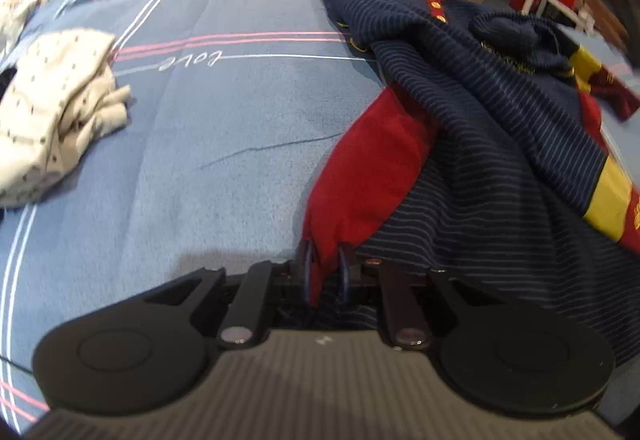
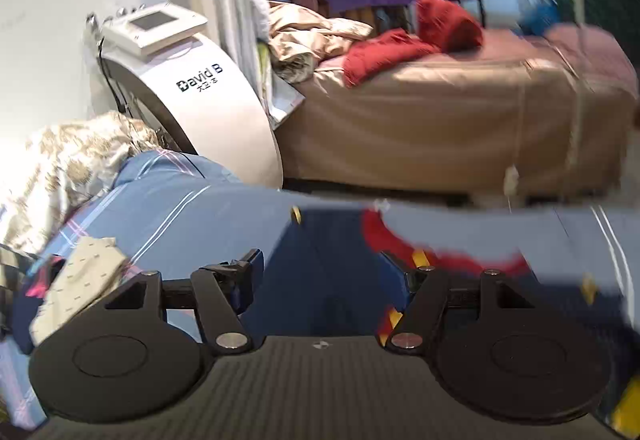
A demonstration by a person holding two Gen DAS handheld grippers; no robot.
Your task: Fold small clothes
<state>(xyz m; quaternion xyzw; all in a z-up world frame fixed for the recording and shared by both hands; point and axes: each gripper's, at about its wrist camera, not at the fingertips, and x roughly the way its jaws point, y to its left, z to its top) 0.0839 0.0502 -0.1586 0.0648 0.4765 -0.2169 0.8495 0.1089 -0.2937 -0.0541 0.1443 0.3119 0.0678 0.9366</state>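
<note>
The left gripper (image 1: 326, 272) is clenching the garment's (image 1: 480, 128) near red edge; the garment is trailing far-right. The right gripper (image 2: 328, 272), jaws released, is hovering above it.

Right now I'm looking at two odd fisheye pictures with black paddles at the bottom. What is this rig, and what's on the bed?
Each picture comes from a camera on a hand-held gripper that a person carries; the black parts are its two fingers. In the left view, the left hand-held gripper is shut on the red edge of a navy striped garment lying crumpled on the blue bedsheet. A cream dotted garment lies apart from it. In the blurred right view, the right hand-held gripper is open and holds nothing.
</note>
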